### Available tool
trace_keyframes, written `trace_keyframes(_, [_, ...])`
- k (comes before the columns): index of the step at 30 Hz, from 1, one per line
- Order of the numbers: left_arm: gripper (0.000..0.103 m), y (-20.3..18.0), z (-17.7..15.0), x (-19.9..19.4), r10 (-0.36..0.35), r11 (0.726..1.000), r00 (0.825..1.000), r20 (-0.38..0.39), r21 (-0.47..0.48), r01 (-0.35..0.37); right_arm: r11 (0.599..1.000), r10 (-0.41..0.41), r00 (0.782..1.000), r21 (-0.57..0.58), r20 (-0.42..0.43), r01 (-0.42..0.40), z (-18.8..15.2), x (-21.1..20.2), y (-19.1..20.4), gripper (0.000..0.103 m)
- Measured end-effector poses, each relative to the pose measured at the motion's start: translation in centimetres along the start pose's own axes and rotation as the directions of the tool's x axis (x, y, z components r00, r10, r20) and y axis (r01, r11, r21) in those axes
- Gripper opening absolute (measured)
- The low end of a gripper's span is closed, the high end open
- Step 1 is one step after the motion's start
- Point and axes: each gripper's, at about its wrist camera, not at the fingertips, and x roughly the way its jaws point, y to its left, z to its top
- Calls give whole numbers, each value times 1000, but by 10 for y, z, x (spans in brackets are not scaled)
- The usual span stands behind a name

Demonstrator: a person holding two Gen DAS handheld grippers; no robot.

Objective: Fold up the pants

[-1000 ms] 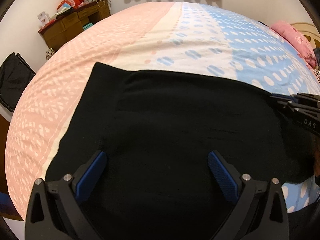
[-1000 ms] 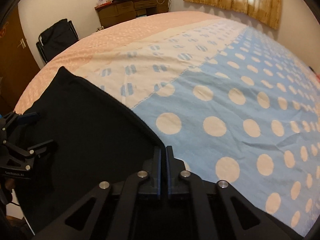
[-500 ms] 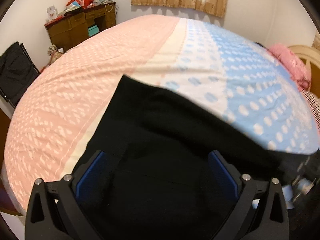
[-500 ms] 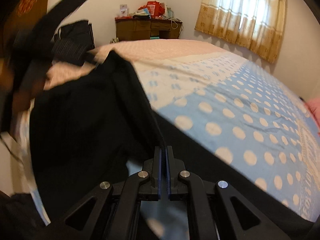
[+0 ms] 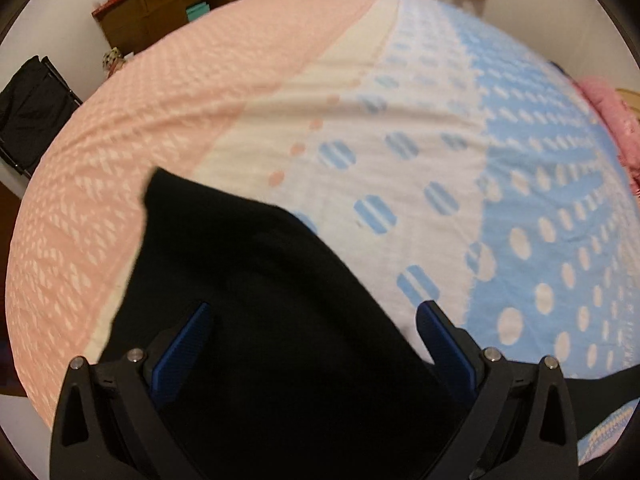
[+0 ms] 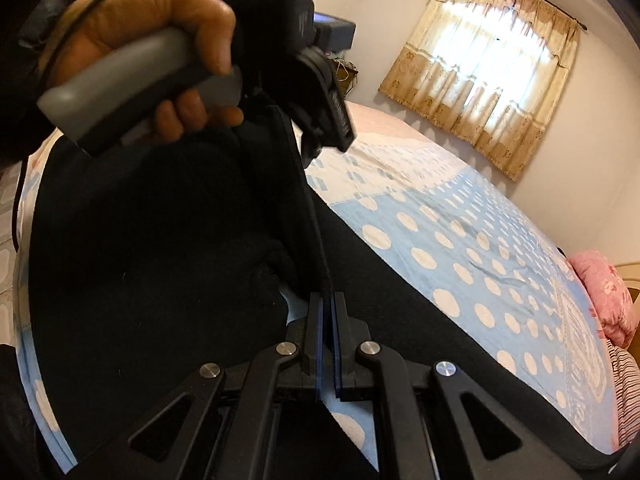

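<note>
The black pants [image 5: 256,280] lie on the bed, one part lifted and folding over. My right gripper [image 6: 327,300] is shut on the pants' edge [image 6: 316,240] and holds it up above the bed. My left gripper [image 5: 316,320] is open, its blue pads [image 5: 188,340] spread wide above the black cloth, holding nothing. In the right wrist view the left gripper [image 6: 320,92] and the hand [image 6: 152,40] that holds it hover over the raised cloth.
The bed sheet is pink [image 5: 160,100], white and blue with dots [image 6: 460,240]. A wooden dresser [image 5: 168,8] and a black bag [image 5: 28,112] stand by the far wall. A pink pillow [image 6: 604,296] lies at the bed's head. A curtained window [image 6: 492,64] is behind.
My right gripper has lifted the pants' edge higher and carried it toward the left. The flat cloth has narrowed to a folded wedge. The left gripper stayed open.
</note>
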Motion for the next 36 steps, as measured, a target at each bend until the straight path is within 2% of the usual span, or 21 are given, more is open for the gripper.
trace_keyframes(1, [99, -2, -1, 3, 5, 1000, 1000, -5, 2, -5, 1000, -4, 1000, 2, 6, 4, 0, -1, -2, 3])
trace_keyframes(3, [74, -1, -3, 6, 0, 1000, 1000, -10, 4, 0, 1000, -9, 1000, 21, 19, 9, 2, -3, -7, 3])
trace_keyframes(4, [69, 1, -3, 7, -4, 1000, 1000, -9, -2, 4, 999, -13, 1000, 37, 25, 12, 3, -6, -10, 3])
trace_keyframes(6, [40, 10, -3, 1, -43, 999, 999, 26, -25, 44, 997, -6, 999, 76, 35, 3, 7, -11, -18, 3])
trace_keyframes(8, [29, 25, -3, -6, -115, 991, 992, 49, -69, 118, 993, 5, 999, 118, 47, -11, 11, -18, -26, 3])
trace_keyframes(11, [17, 47, -12, -21, -225, 965, 969, 104, -110, 236, 988, 6, 997, 153, 71, -17, 17, -35, -32, 3])
trace_keyframes(15, [16, 62, -29, -55, -300, 943, 934, 196, -84, 321, 988, -12, 994, 154, 105, -4, 20, -61, -28, 3])
trace_keyframes(16, [16, 65, -37, -68, -320, 938, 920, 226, -65, 342, 989, -14, 993, 151, 114, -4, 20, -69, -26, 3])
trace_keyframes(21, [16, 81, -66, -104, -354, 926, 879, 320, -10, 377, 997, -22, 990, 73, 141, 12, 14, -103, -1, 3])
trace_keyframes(23, [16, 90, -80, -109, -360, 924, 870, 337, -1, 383, 999, -22, 990, 31, 138, 18, 9, -109, 16, 3])
trace_keyframes(27, [18, 104, -107, -101, -339, 932, 872, 353, 2, 361, 1000, 24, 995, -7, 95, -23, -4, -106, 40, 3])
trace_keyframes(33, [25, 124, -133, -82, -279, 951, 903, 326, -37, 308, 995, 103, 994, -7, 35, -103, -16, -105, 64, 3])
trace_keyframes(36, [25, 133, -143, -76, -265, 954, 909, 321, -50, 296, 991, 131, 991, -16, 4, -131, -23, -100, 70, 3])
